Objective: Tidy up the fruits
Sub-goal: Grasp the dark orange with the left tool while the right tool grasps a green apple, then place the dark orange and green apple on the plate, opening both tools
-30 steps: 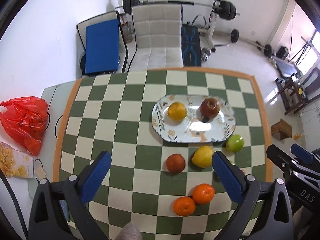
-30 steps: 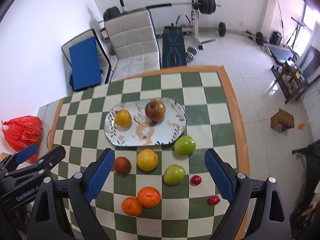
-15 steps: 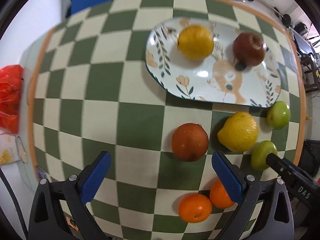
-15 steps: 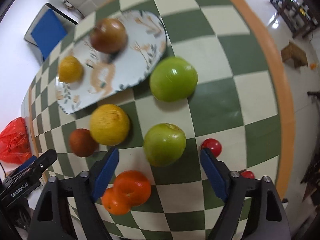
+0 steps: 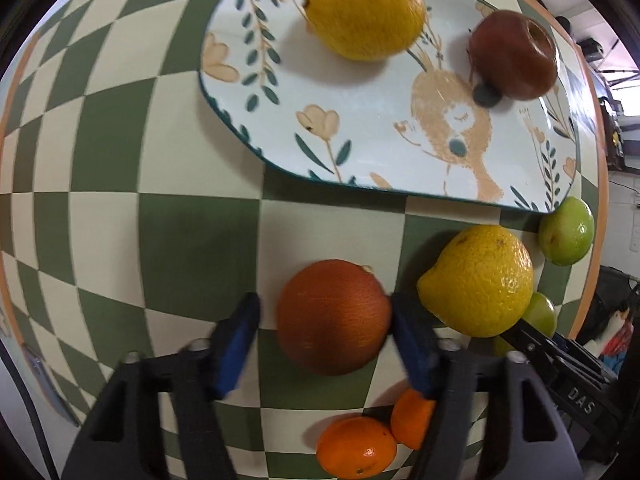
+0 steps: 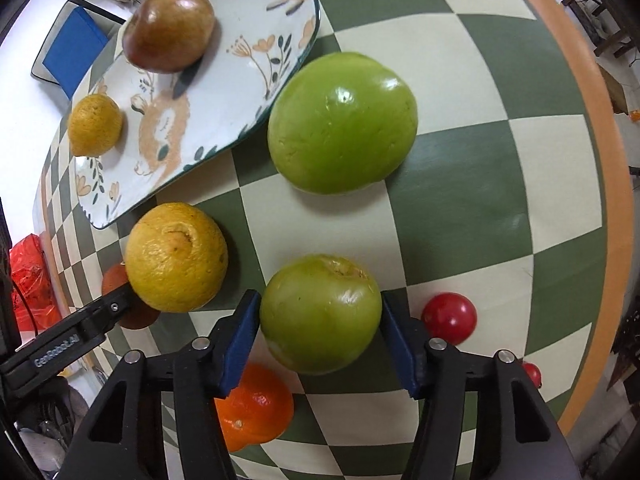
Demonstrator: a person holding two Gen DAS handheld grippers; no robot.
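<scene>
An oval flowered plate [image 5: 360,128] holds a yellow lemon [image 5: 364,12] and a dark red fruit [image 5: 514,54]. My left gripper [image 5: 324,320] straddles a dark orange fruit [image 5: 332,316]; the right pad touches it, the left pad stands a little off. My right gripper [image 6: 320,316] straddles a small green apple [image 6: 320,314], its pads at or just off the sides. A bigger green apple [image 6: 342,122] and a second lemon [image 6: 176,256] lie beside the plate [image 6: 224,80].
Two oranges [image 5: 356,446] lie near my left gripper. Two small red fruits [image 6: 450,316] lie by the table's orange edge [image 6: 600,160]. A red bag [image 6: 28,280] lies off the table's left side.
Both grippers have come down close to the table and narrowed. The left one now flanks the dark orange fruit, the right one the small green apple.
</scene>
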